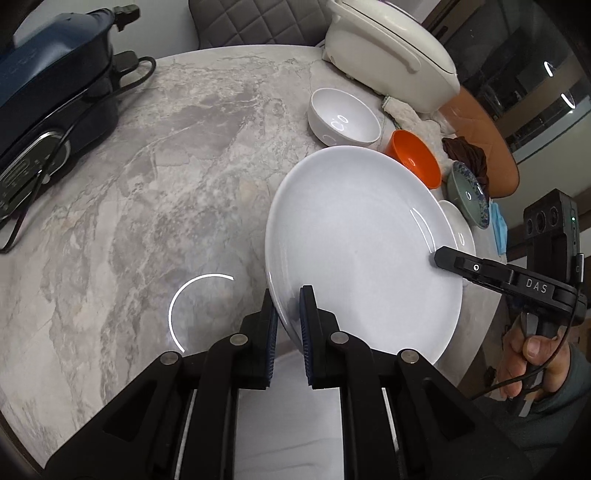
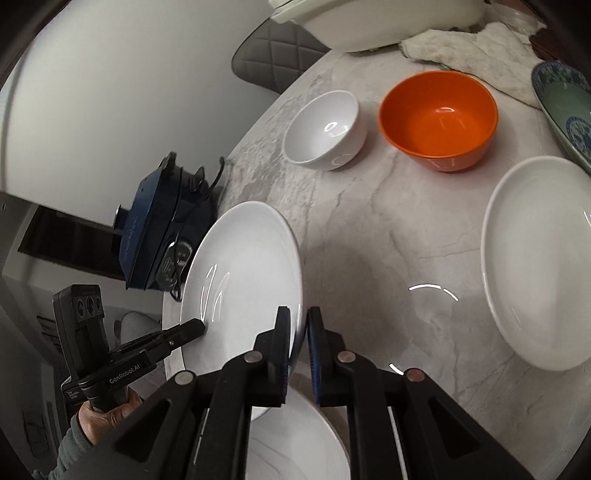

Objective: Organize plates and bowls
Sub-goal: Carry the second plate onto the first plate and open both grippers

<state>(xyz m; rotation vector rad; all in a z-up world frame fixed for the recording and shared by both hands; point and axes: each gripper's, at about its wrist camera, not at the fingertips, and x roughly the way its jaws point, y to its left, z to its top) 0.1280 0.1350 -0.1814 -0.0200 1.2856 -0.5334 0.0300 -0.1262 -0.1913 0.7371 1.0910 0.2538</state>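
Glossy white plate; polished marble-look table; fluffy cloth; glossy orange bowl.

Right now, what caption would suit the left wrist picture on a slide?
Two grippers, left and right, hold a white plate tilted above a marble table near two bowls, white and orange.

Each wrist camera looks down its own fingers, close to the white plate, from opposite sides.

A grey marble table fills the view; a quilted grey chair stands at 12 o'clock before a white wall.
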